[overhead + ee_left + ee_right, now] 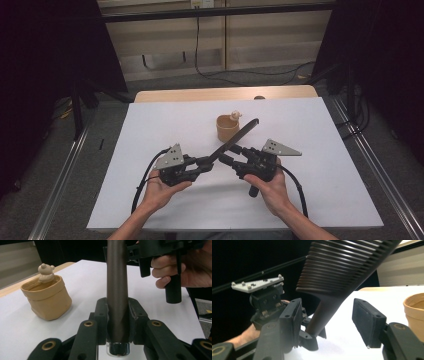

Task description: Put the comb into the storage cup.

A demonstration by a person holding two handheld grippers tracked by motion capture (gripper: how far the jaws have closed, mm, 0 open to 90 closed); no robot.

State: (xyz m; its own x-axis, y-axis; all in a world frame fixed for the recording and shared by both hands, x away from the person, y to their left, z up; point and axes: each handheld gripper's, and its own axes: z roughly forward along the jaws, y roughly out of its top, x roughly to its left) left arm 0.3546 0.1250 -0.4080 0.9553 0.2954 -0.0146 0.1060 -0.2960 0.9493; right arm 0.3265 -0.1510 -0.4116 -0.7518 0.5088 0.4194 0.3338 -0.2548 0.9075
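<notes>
White paper (320, 165) covered the table where you worked, with dark curtains on both sides. Your left gripper (206, 162) was clamped tight on the handle end of a dark comb (239, 137). In the left gripper view the handle (117, 302) ran straight up between the jaws, gripped on both sides.

From that grip the comb slanted up and away toward the far right, so its long line pointed over at the small tan pot (227, 127). The toothed end sat close to the pot's rim, just beside a little bear figure (236, 116) perched there.

Your right gripper (231, 155) sat just right of the comb's middle. Its jaws stood apart, one pad (368, 321) on each side of the comb (342, 270), and neither pad touched it yet. So your right hand (272, 187) was the one nearest the free part. I think it needed to squeeze in across the comb, not along it.
</notes>
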